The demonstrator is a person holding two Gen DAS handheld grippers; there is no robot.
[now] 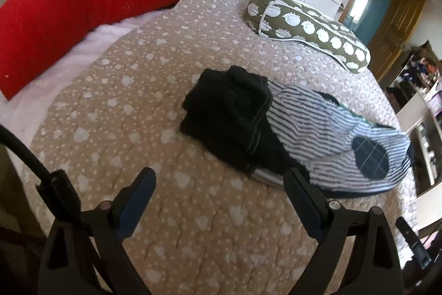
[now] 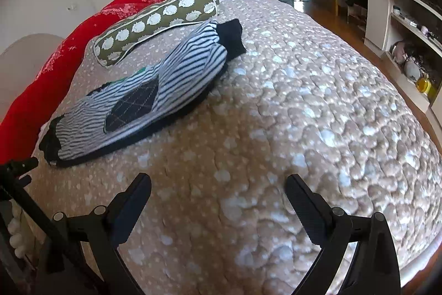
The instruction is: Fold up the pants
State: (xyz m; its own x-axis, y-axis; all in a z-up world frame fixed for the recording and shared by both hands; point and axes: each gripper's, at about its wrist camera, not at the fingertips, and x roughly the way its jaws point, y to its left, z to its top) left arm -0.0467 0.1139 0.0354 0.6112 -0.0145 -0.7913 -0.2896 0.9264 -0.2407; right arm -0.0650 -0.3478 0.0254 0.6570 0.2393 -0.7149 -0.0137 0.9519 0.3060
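Striped blue-and-white pants (image 1: 331, 134) with dark oval knee patches lie folded on the beige quilted bed (image 1: 138, 90). A folded black garment (image 1: 226, 118) rests on their end. My left gripper (image 1: 219, 177) hovers open just in front of the black garment, nothing between its fingers. In the right wrist view the same striped pants (image 2: 154, 90) stretch away at the left, the black cloth (image 2: 232, 38) at their far end. My right gripper (image 2: 218, 183) is open over bare quilt (image 2: 304, 101), to the right of the pants and apart from them.
A long red bolster (image 1: 83, 7) runs along the far side of the bed, and an olive pillow with white spots (image 1: 306, 26) lies behind the clothes. Shelves with clutter (image 2: 403, 40) and a wooden floor stand beyond the bed's right edge. White wardrobes line the back wall.
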